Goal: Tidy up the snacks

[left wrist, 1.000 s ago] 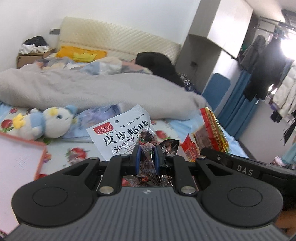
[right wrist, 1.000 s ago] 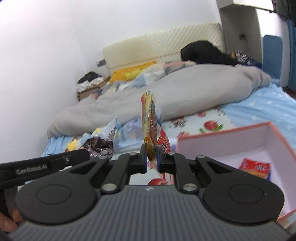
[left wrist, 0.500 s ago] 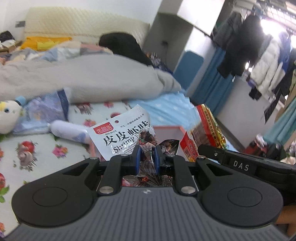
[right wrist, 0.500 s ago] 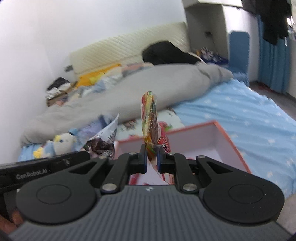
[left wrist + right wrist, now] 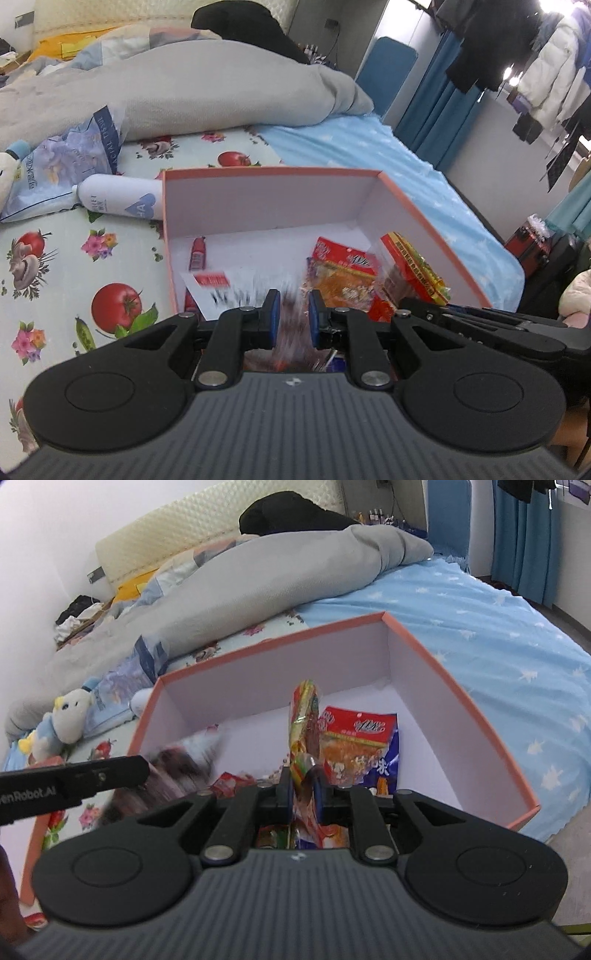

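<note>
Two snack packets are held over an open pink box (image 5: pixel 461 698) set on a bed. The left gripper (image 5: pixel 291 321) is clamped on a white shrimp-snack bag (image 5: pixel 236 291), blurred by motion above the box's left half. The right gripper (image 5: pixel 303 794) is closed on the lower edge of a red-and-yellow packet (image 5: pixel 304 720), which stands upright on edge over the middle of the box. Its jaws have just been easing apart, with the packet between them and not yet seen to fall.

An orange snack bag (image 5: pixel 356 746) and small red sachets (image 5: pixel 197 253) are already lying on the box floor.

A miss is judged possible: the white bag hangs close to the left wall and could be caught on the rim or tipped out onto the sheet if let go early. The upright packet could be dropped across the orange bag, leaving an untidy heap. The two grippers are close together and could be knocked against each other.

The box is bedded on a soft, tomato-printed sheet (image 5: pixel 74 266), which may let it tilt. A white bottle (image 5: pixel 118 199), a tissue pack (image 5: pixel 62 166), a plush toy (image 5: pixel 68 720) and a grey duvet (image 5: pixel 184 81) are seen beyond; blue curtains (image 5: pixel 528 535) close the room.
</note>
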Tool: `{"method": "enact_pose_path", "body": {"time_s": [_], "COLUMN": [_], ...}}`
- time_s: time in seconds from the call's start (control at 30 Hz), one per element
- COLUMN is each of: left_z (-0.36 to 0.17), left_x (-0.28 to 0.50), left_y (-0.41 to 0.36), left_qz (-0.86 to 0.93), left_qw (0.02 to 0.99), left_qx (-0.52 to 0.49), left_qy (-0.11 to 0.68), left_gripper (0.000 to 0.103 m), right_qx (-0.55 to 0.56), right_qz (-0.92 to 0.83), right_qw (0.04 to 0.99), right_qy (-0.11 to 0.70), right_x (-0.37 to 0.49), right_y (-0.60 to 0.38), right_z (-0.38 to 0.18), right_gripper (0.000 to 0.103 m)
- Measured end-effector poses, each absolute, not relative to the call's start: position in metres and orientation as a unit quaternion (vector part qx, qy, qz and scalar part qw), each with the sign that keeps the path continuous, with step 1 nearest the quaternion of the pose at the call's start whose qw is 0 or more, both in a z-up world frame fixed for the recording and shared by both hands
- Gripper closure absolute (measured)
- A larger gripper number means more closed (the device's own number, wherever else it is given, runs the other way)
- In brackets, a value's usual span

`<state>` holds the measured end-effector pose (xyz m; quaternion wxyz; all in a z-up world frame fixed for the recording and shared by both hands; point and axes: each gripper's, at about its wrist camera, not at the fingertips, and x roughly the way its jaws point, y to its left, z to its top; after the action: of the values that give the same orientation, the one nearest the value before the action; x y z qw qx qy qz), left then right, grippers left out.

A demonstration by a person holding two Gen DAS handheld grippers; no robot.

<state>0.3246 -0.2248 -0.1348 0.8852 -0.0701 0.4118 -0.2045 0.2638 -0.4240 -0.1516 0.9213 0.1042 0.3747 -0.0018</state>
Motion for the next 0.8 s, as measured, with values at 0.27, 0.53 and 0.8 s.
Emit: {"method": "enact_pose_path", "body": {"time_s": [0.27, 0.53, 0.8], "left_z": [-0.117, -0.06, -0.007], "left_x": [0.323, 0.301, 0.257], "left_y": [-0.219, -0.207, -0.192], "left_qz": [-0.195, -0.213, -0.222], "left_qw": [0.895, 0.909, 0.924], "left_qx": [-0.057, -0.052, -0.046], "left_qy": [0.398, 0.355, 0.308], "left_gripper": [0.035, 0.03, 0.006], "right_qx": [0.105, 0.102, 0.103], "right_qz": [-0.012, -0.017, -0.017], "right_qw": [0.93, 0.953, 0.968], "right_qy": [0.353, 0.284, 0.227], "right_x": [0.261, 0.233, 0.186], "right_y": [-0.43, -0.429, -0.414], "right_z": [-0.135, -0.073, -0.021], "right_gripper": [0.024, 0.024, 0.024]}}
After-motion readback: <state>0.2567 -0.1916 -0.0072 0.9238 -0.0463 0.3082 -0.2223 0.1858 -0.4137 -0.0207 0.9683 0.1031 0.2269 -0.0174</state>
